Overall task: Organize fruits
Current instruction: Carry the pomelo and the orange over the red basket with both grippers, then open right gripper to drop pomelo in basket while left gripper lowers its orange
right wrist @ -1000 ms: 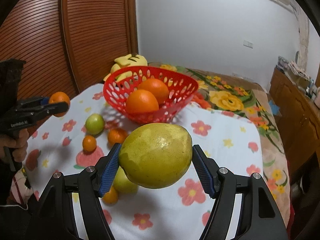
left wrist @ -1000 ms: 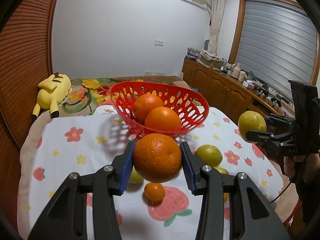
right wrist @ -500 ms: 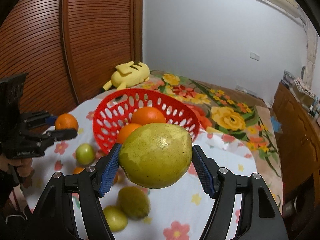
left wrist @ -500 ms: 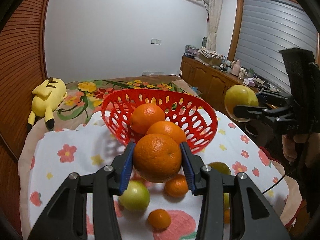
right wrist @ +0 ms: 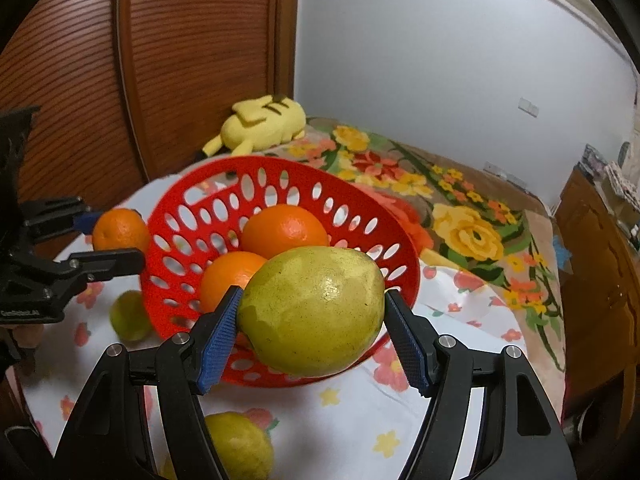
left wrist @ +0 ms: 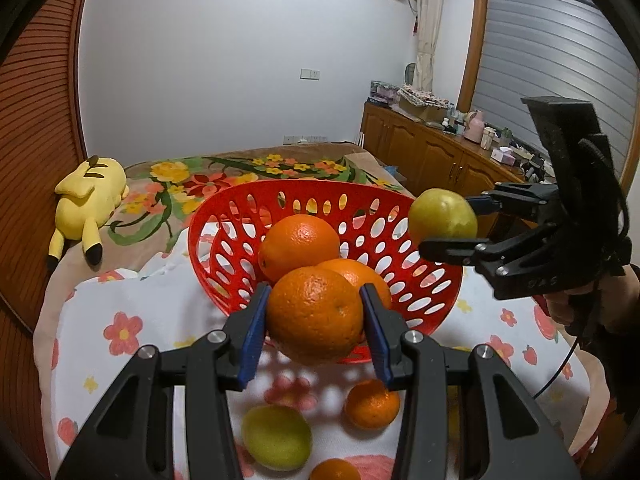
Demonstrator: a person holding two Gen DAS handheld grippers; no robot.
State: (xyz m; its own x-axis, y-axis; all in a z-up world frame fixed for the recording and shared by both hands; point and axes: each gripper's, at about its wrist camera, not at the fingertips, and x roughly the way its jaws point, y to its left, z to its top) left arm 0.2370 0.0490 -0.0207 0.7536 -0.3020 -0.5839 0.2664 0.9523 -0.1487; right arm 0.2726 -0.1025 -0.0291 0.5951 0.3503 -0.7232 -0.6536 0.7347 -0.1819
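Ideally, the left gripper (left wrist: 315, 322), clamped on an orange (left wrist: 315, 314), and the right gripper (right wrist: 312, 328), clamped on a yellow-green pear (right wrist: 314, 310), clear the red basket (left wrist: 240, 216) rim before releasing.

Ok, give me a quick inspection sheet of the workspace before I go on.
Surface: floral cloth over a bed.
Job's things: red basket holding two oranges; loose on the cloth, a green fruit, a small orange and a yellow fruit.
Clutter: yellow plush toy behind the basket.
Grippers: left gripper shut on an orange; right gripper shut on a yellow-green fruit; both near the basket.
Cables: black cable hanging under the right gripper.
Surroundings: wooden cabinets, slatted doors, shuttered window.
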